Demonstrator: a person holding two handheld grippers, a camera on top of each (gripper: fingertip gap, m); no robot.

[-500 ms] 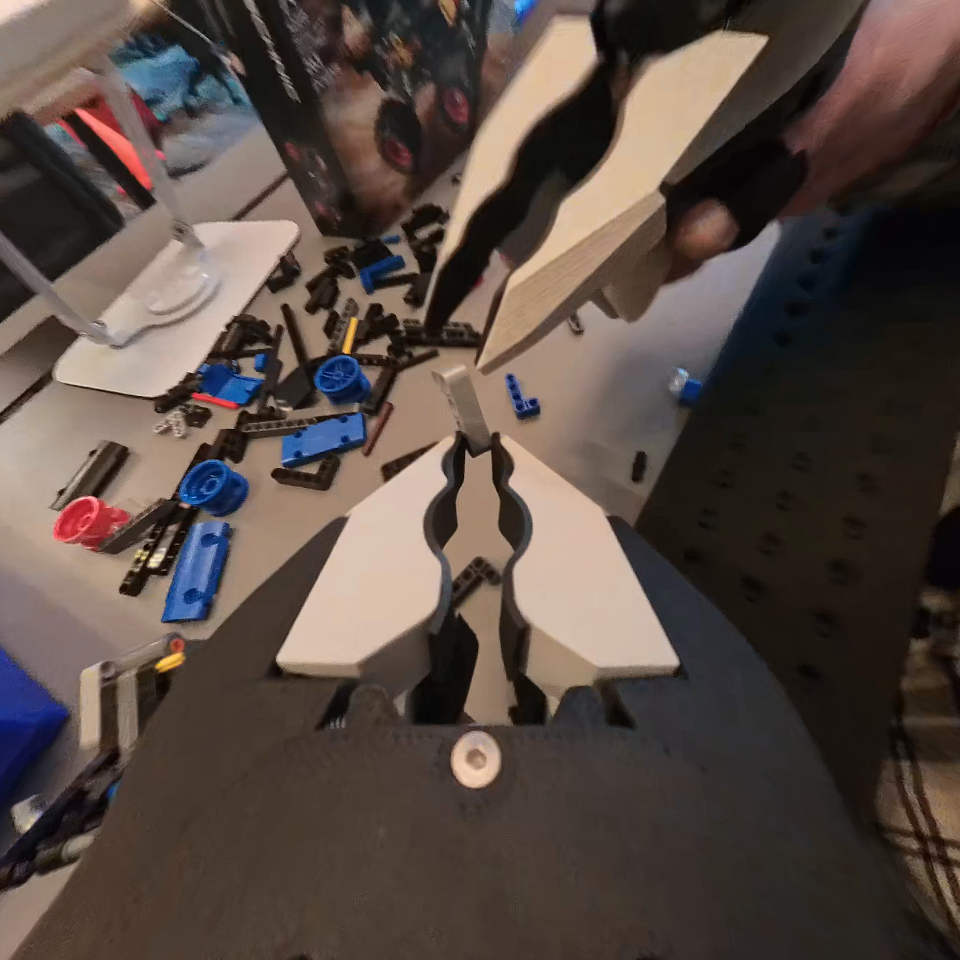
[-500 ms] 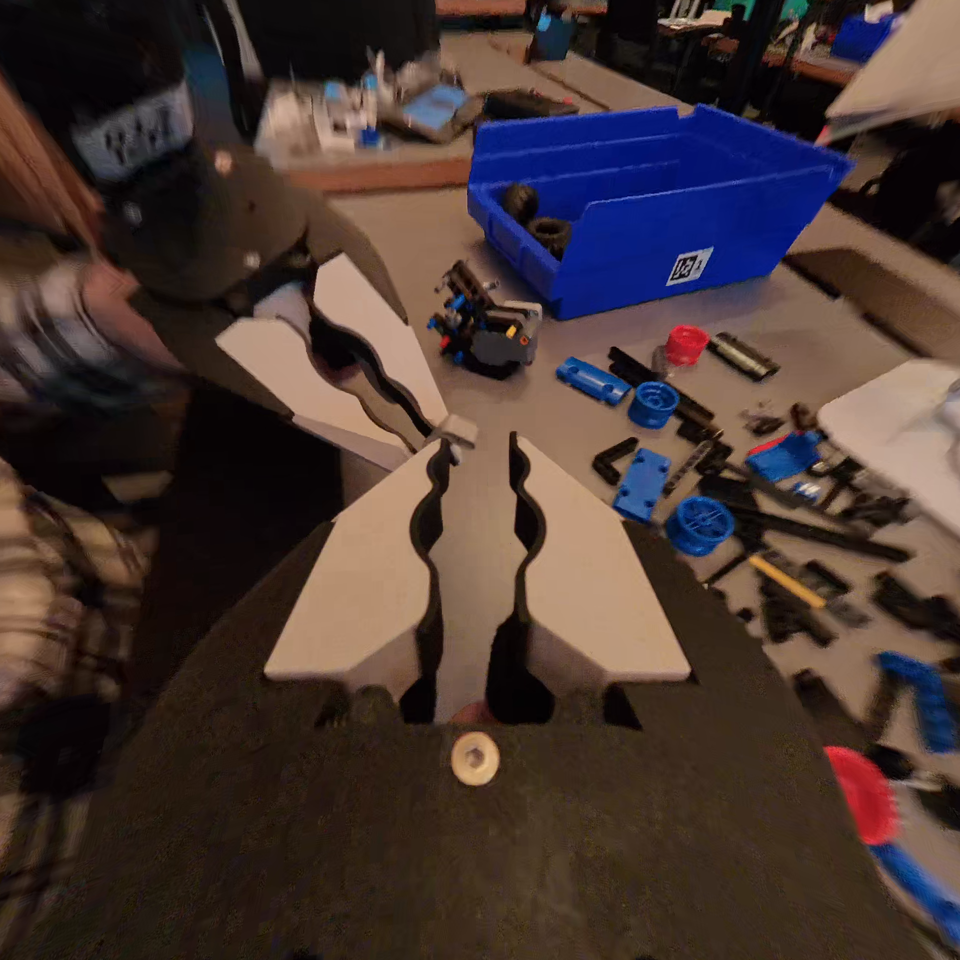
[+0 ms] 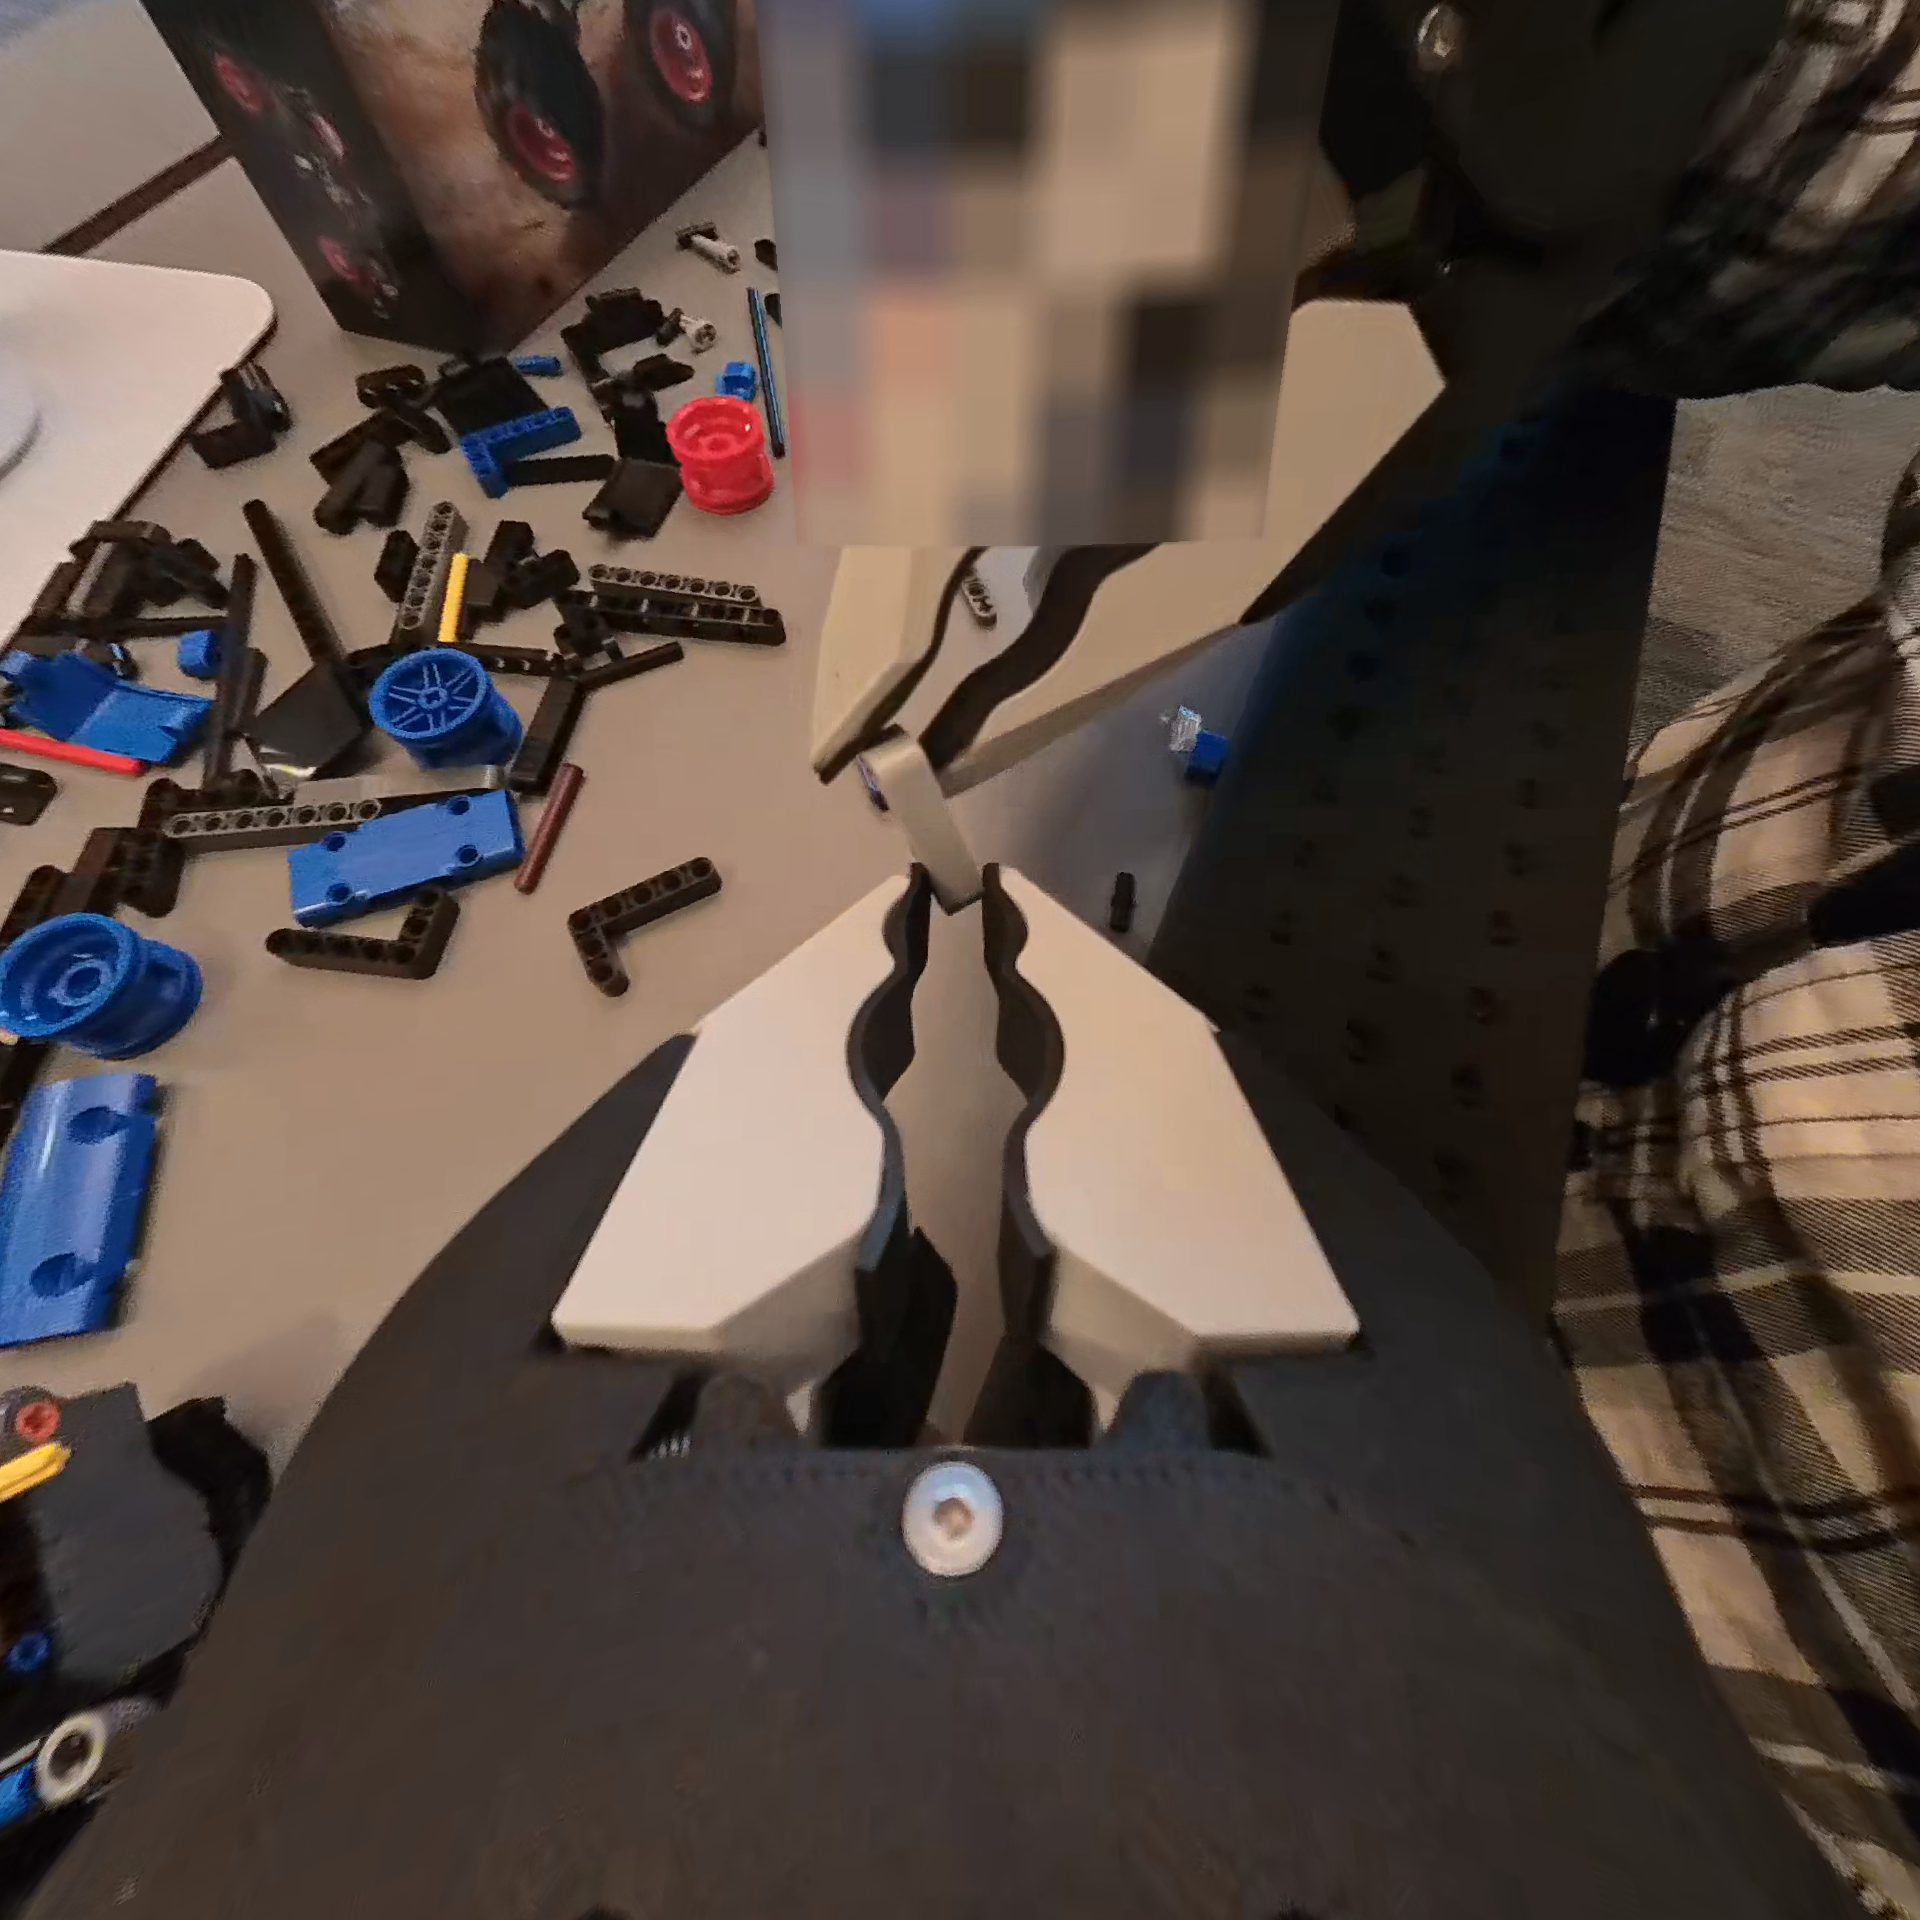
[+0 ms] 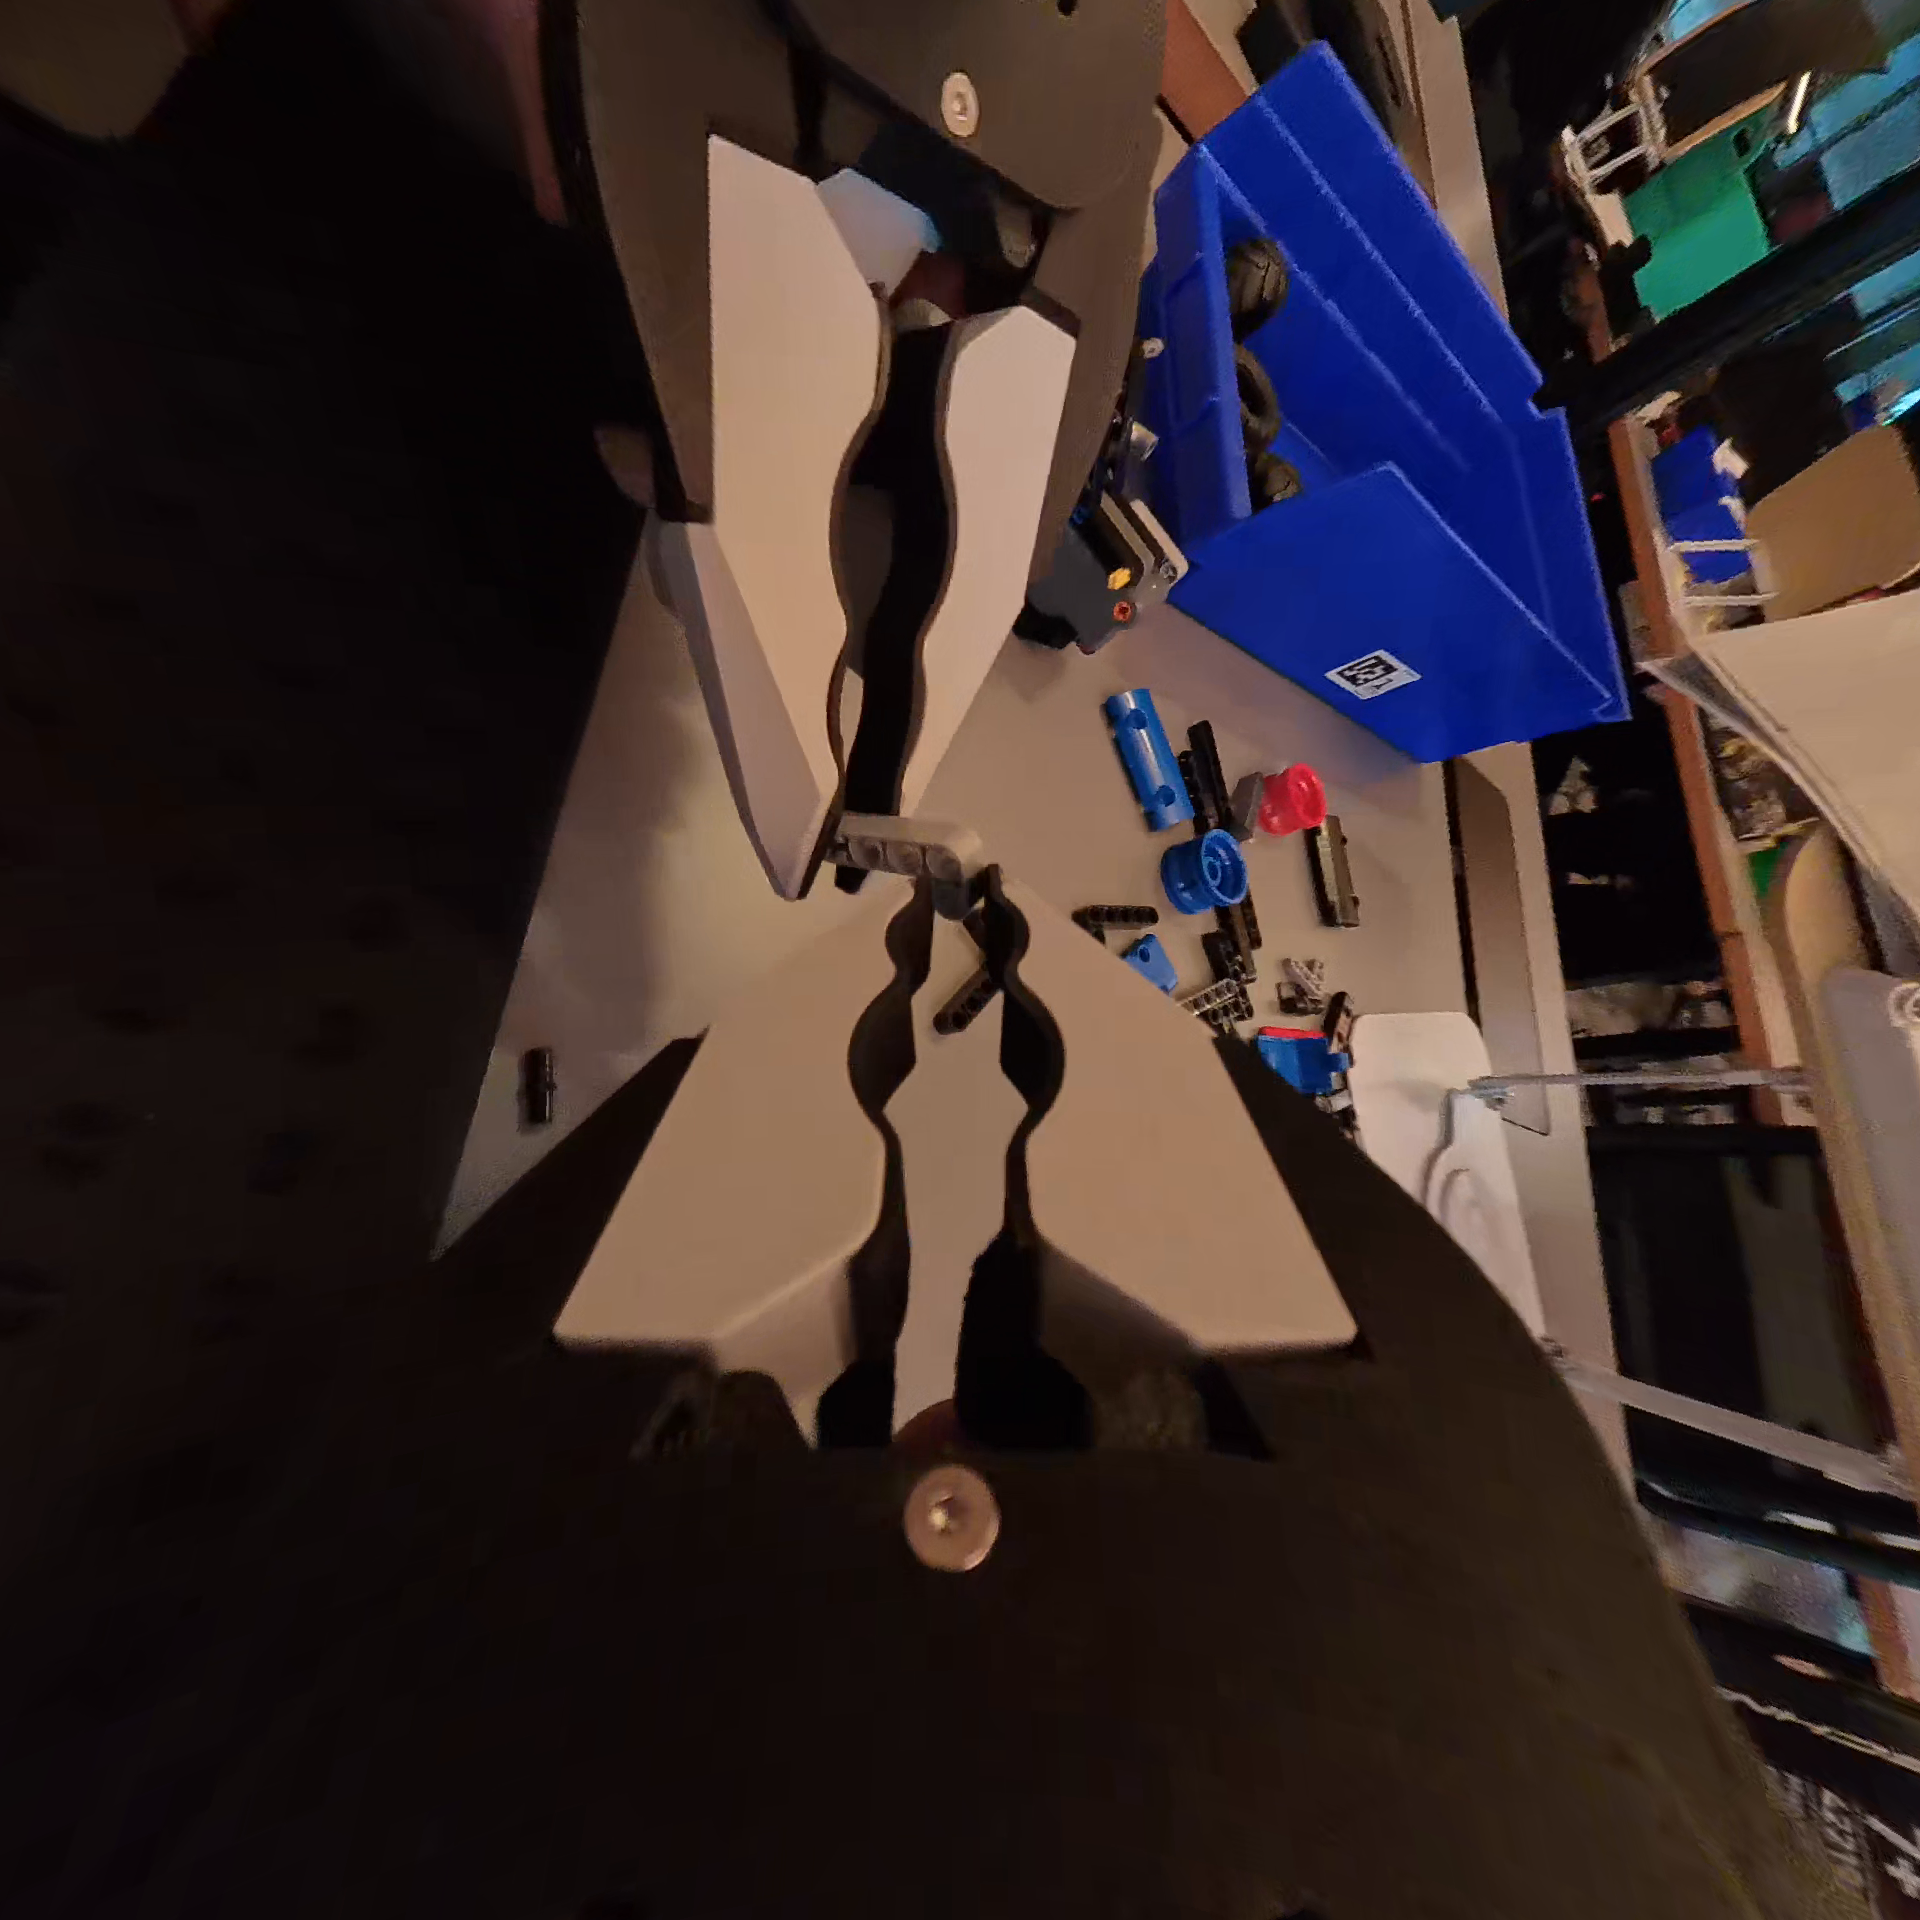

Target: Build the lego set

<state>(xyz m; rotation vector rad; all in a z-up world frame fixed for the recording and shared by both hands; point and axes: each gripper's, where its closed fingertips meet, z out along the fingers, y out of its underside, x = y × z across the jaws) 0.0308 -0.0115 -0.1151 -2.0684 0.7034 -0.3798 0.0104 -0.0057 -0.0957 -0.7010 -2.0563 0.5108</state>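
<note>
the left gripper [image 3: 948, 891] pinches one grey beam [image 3: 928, 821] at its tips, above the table [image 3: 727, 966]; the right gripper [image 4: 954, 902], fingers nearly closed, grips the beam's far end at 12 o'clock; two blue wheels [image 3: 445, 707] and one red wheel [image 3: 719, 455] lie toward 10 o'clock

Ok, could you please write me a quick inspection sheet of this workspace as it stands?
Surface: grey table, crowded on one side.
Job's things: grey beam held in the air; partly built model beside the blue bin.
Clutter: loose black and blue pieces, blue wheel, red wheel, set box; black tyres in the bin.
Grippers: left gripper and right gripper each pinch an end of the beam.
Cables: nothing seen.
Surroundings: dark perforated board, white stand base, plaid sleeve.
</note>
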